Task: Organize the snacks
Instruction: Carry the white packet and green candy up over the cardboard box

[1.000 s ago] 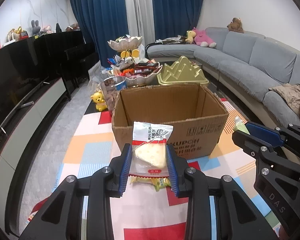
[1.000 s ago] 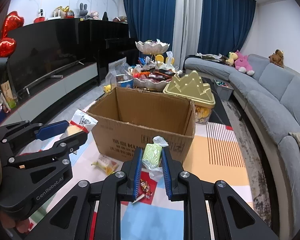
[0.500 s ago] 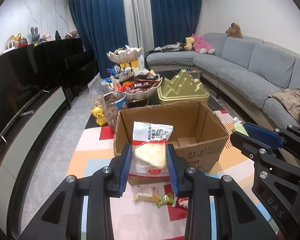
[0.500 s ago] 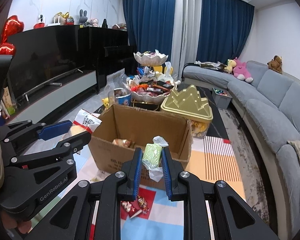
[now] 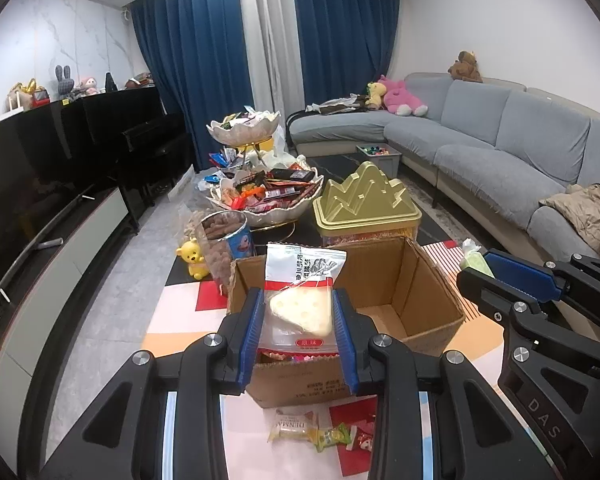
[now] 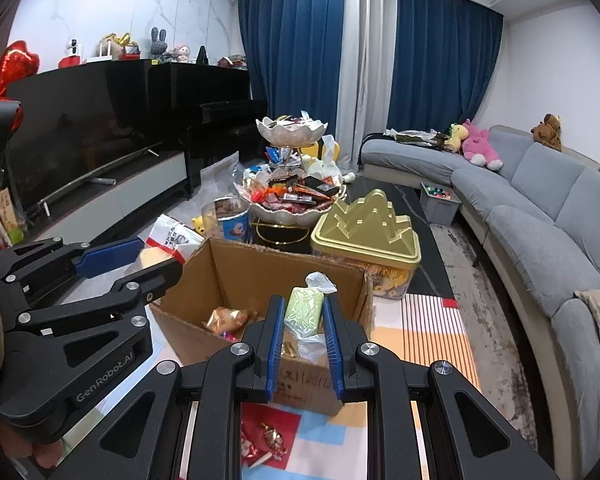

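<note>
An open cardboard box (image 5: 416, 280) stands on the patterned mat; it also shows in the right wrist view (image 6: 260, 272), with a few snacks lying inside. My left gripper (image 5: 298, 312) is shut on a white packet with a yellow wedge-shaped snack (image 5: 302, 304), held above the box's near left rim. My right gripper (image 6: 302, 312) is shut on a pale green wrapped snack (image 6: 304, 306), held above the box's near right rim. Each gripper shows in the other's view, the right one (image 5: 476, 270) and the left one (image 6: 148, 256).
Loose snacks lie on the mat in front of the box (image 5: 320, 434) (image 6: 266, 442). Behind it stand a gold mountain-shaped tin (image 5: 366, 200), a tiered bowl stand full of snacks (image 5: 266, 196) and a clear tub (image 5: 224, 236). A grey sofa (image 5: 500, 152) runs along the right, a TV cabinet (image 5: 60, 240) along the left.
Both grippers have risen and moved forward with their snacks, from in front of the box to above its near rim. The box's inside has come into view.
</note>
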Demonstrator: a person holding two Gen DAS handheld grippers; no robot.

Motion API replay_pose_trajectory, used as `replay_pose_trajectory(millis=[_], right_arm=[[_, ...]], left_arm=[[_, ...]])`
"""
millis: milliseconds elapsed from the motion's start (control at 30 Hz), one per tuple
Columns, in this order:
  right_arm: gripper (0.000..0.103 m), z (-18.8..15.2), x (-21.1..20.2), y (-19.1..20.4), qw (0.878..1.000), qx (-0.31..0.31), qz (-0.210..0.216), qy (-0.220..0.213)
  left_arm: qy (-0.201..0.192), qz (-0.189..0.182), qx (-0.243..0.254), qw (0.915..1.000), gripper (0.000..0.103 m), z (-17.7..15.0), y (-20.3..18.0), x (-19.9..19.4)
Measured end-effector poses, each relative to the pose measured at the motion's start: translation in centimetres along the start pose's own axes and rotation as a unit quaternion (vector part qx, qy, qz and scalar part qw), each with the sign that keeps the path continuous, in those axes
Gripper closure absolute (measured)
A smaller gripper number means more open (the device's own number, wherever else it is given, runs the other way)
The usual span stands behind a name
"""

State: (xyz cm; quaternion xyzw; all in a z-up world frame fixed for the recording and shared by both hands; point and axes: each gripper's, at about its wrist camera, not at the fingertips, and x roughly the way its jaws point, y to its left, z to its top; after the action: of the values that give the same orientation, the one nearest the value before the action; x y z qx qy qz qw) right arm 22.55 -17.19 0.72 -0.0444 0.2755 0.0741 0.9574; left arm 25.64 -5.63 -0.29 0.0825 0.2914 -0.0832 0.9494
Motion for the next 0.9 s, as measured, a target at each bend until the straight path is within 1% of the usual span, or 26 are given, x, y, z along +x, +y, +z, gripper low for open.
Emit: replay_pose_trajectory(millis=[533,900], right_arm=[[0.082,1.6,4.4,-0.5,1.0,-0.003,0.004,0.014],[0.082,1.7,7.9,-0.9,0.999,0.013,-0.005,0.039]], left_arm=[[0.025,-0.001,-0.011,0.9996,0.069,1.1,1.0,5.2],[0.046,0.008,-0.031,0.9984,0.069,0.6,1.9,8.4]])
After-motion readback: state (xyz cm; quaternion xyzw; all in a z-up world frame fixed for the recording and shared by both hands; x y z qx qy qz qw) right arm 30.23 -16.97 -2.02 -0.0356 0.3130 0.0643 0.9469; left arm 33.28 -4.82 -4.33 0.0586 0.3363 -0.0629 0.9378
